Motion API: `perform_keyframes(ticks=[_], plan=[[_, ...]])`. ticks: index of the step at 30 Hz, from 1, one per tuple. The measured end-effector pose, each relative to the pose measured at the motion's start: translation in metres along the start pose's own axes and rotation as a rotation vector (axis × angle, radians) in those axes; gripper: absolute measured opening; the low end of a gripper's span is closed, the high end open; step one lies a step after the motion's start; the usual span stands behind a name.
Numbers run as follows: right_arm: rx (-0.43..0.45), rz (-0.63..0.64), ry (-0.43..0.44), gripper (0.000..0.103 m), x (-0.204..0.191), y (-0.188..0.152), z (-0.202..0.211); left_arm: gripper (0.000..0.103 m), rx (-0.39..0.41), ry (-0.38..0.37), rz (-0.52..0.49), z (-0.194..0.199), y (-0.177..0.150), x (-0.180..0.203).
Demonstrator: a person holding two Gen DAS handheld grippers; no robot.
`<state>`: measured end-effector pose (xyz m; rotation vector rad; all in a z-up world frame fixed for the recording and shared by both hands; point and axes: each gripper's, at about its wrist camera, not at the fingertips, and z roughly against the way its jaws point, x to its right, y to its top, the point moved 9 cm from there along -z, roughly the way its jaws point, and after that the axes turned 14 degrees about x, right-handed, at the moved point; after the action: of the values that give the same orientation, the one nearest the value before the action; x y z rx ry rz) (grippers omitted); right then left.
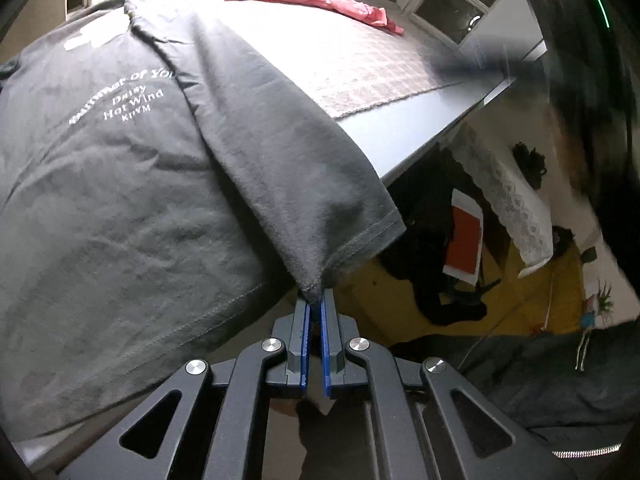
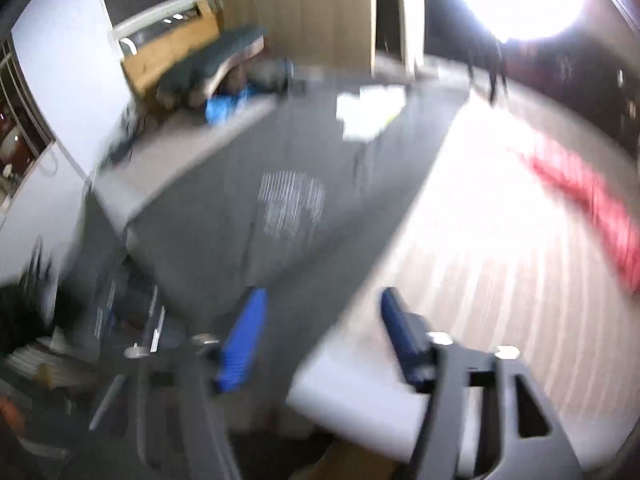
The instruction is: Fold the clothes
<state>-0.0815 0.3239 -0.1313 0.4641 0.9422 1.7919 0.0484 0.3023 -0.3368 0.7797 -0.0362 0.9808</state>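
A dark grey T-shirt [image 1: 120,200] with white lettering lies spread on the table, one part folded over itself and hanging past the table's near edge. My left gripper [image 1: 316,300] is shut on the hem corner of that folded part, just off the edge. The right wrist view is blurred by motion. There the same grey T-shirt [image 2: 248,224] lies across the table, and my right gripper [image 2: 322,304] hovers above its near edge with blue pads apart and nothing between them.
A red garment [image 1: 332,0] lies at the far side of the checked tablecloth [image 1: 340,64]; the red garment [image 2: 592,208] shows at the right in the other view. Beyond the table edge, the yellow floor [image 1: 532,312] holds dark clothes, papers and a lace cloth.
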Motion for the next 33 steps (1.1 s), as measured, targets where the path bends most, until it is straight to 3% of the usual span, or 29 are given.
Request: perform_keyframes(ticks=[2, 4, 7, 10, 12, 14, 18, 22, 27, 28, 33], plan=[[-0.001, -0.009, -0.015, 0.059, 0.028, 0.05, -0.05, 0.004, 0.003, 0.004, 0.029, 0.0, -0.001, -0.001], [-0.077, -0.09, -0.025, 0.054, 0.043, 0.085, -0.121, 0.004, 0.005, 0.014, 0.056, -0.001, -0.002, -0.002], [-0.195, -0.173, -0.068, 0.052, 0.057, 0.1, -0.205, 0.004, 0.0, 0.043, 0.103, -0.004, -0.003, -0.003], [-0.297, -0.14, -0.115, 0.051, 0.06, 0.1, -0.267, 0.004, 0.004, 0.062, 0.148, -0.008, -0.003, -0.007], [-0.346, -0.113, -0.147, 0.051, 0.063, 0.097, -0.286, 0.004, 0.014, 0.07, 0.179, -0.009, -0.001, -0.009], [-0.391, -0.086, -0.193, 0.051, 0.068, 0.092, -0.298, 0.004, 0.018, 0.077, 0.195, -0.01, 0.0, -0.009], [-0.444, -0.086, -0.197, 0.051, 0.071, 0.079, -0.307, 0.004, 0.022, 0.078, 0.21, -0.014, 0.001, -0.009], [-0.449, -0.065, -0.209, 0.042, 0.071, 0.077, -0.307, 0.004, 0.024, 0.078, 0.217, -0.018, 0.002, -0.009], [-0.435, -0.086, -0.194, 0.021, 0.079, 0.076, -0.3, 0.004, 0.019, 0.068, 0.205, -0.02, 0.003, -0.01], [-0.433, -0.088, -0.192, 0.013, 0.081, 0.076, -0.299, 0.004, 0.018, 0.064, 0.204, -0.019, 0.004, -0.011], [-0.405, -0.176, -0.152, 0.009, 0.085, 0.077, -0.289, 0.004, 0.024, 0.042, 0.201, -0.018, 0.01, -0.01]])
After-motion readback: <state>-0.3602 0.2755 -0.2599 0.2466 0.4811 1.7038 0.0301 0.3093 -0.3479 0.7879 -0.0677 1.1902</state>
